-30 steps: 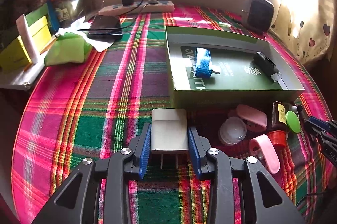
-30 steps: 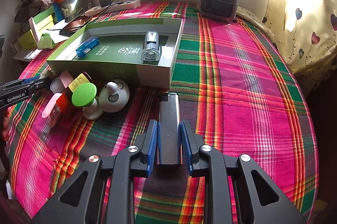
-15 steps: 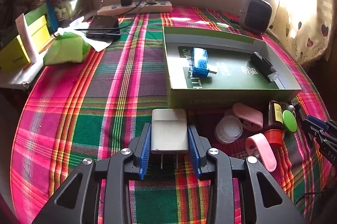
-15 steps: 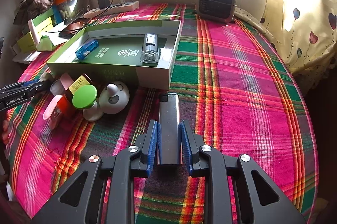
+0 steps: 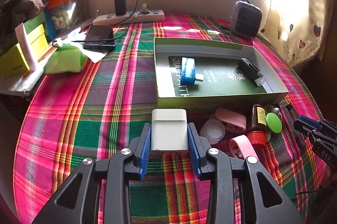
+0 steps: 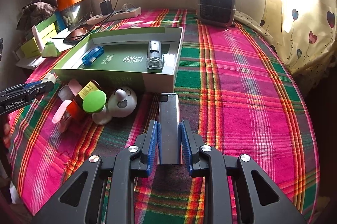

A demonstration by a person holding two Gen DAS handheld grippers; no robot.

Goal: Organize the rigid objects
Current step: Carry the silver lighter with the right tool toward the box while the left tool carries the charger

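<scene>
the plaid cloth (image 5: 118, 97) covers the whole work surface. the green box (image 5: 210, 97), an open shallow tray, lies on it and serves as the reference landmark. behind the green box, by the wall, stands a small heater (image 6: 217, 5); behind and to its left lies a power strip (image 5: 128, 17). inside the green box rest a blue device (image 5: 188, 71) toward the left and a black flashlight (image 5: 250, 71) toward the right, apart from each other. in front of the green box's near wall sits a cluster: a brown bottle (image 5: 258, 118), a green lid (image 5: 273, 122), pink clips (image 5: 242, 146) and a clear round cap (image 5: 212, 131). the left gripper (image 5: 169, 135) is closed onto a white charger (image 5: 169, 129), held just in front of the near-left corner of the green box. the right gripper (image 6: 169, 139) is clamped on a dark slim bar (image 6: 169, 124), whose far end points at the near-right corner of the green box.
</scene>
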